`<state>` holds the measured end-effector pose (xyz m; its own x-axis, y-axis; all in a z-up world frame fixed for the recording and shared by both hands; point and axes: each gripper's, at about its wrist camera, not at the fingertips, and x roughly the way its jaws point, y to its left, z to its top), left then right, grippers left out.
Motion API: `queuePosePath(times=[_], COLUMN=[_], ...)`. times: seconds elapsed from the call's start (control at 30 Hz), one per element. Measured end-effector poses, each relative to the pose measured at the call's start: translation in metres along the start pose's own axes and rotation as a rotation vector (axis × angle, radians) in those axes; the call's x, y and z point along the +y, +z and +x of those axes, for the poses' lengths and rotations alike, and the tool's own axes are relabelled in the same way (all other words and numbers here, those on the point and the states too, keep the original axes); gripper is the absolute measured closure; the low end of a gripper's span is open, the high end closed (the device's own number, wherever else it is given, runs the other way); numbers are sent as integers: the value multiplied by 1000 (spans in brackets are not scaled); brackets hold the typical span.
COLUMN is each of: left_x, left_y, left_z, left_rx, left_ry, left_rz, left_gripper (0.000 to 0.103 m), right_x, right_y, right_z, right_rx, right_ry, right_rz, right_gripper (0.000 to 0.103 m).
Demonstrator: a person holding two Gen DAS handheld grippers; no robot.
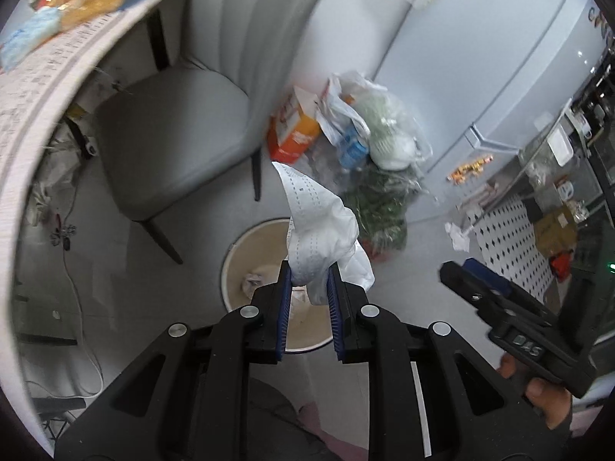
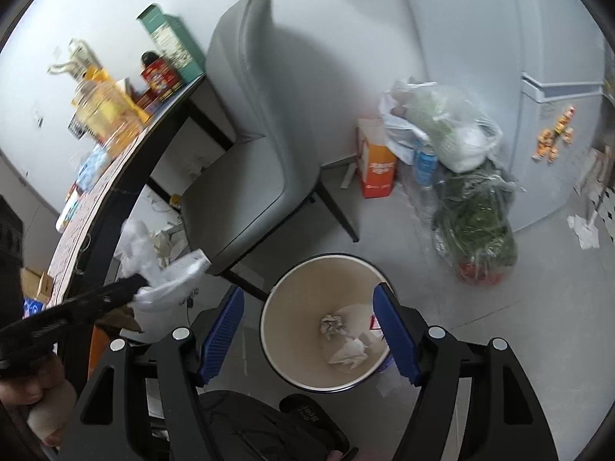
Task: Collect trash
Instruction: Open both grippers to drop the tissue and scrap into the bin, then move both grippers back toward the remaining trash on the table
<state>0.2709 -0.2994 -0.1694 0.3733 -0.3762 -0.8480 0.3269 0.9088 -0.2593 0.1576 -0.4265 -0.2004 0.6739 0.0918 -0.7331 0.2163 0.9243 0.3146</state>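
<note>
My left gripper (image 1: 307, 280) is shut on a crumpled white paper with dotted print (image 1: 319, 223), held above the floor just over the near rim of a round beige trash bin (image 1: 234, 253). From the right wrist view the left gripper (image 2: 138, 286) comes in from the left with that paper (image 2: 173, 280), left of the bin (image 2: 296, 307). My right gripper (image 2: 307, 296) stands open directly over the bin's mouth, with nothing between its blue pads (image 2: 394, 330). Crumpled paper wads (image 2: 332, 324) lie at the bottom of the bin. The right gripper (image 1: 461, 269) also shows at right in the left wrist view.
A grey chair (image 2: 246, 161) stands just behind the bin, beside a cluttered table (image 2: 111, 176). Plastic bags of greens (image 2: 472, 226) and an orange carton (image 2: 374, 161) are piled against a white fridge (image 2: 538, 123). A tissue (image 2: 584, 226) lies on the floor at right.
</note>
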Motion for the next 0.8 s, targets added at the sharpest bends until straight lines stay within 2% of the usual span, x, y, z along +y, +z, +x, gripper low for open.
queuePosePath(times=[0.07, 0.13, 0.2, 0.4, 0.6, 0.73, 0.8], left_x=[-8, -11, -10, 4, 27, 39, 47], left_y=[3, 6, 7, 8, 9, 6, 3], left_z=[8, 12, 8, -4, -44, -77, -92], left_rx=[10, 1, -36, -47, -127, -191, -221], left_ry=[-16, -11, -23, -33, -8, 6, 14], left_rz=[14, 16, -5, -24, -52, -68, -81], left_gripper=[76, 30, 20, 14, 10, 6, 6], right_x=[-9, -14, -15, -7, 16, 41, 53], right_y=[1, 1, 1, 0, -3, -4, -4], right_z=[-6, -9, -12, -12, -11, -18, -23], right_rx=[-11, -16, -19, -16, -6, -14, -22], right_ry=[-7, -13, -13, 4, 34, 51, 61], right_rz=[17, 22, 23, 12, -22, -68, -89], right_gripper=[34, 34, 34, 34, 34, 25, 17])
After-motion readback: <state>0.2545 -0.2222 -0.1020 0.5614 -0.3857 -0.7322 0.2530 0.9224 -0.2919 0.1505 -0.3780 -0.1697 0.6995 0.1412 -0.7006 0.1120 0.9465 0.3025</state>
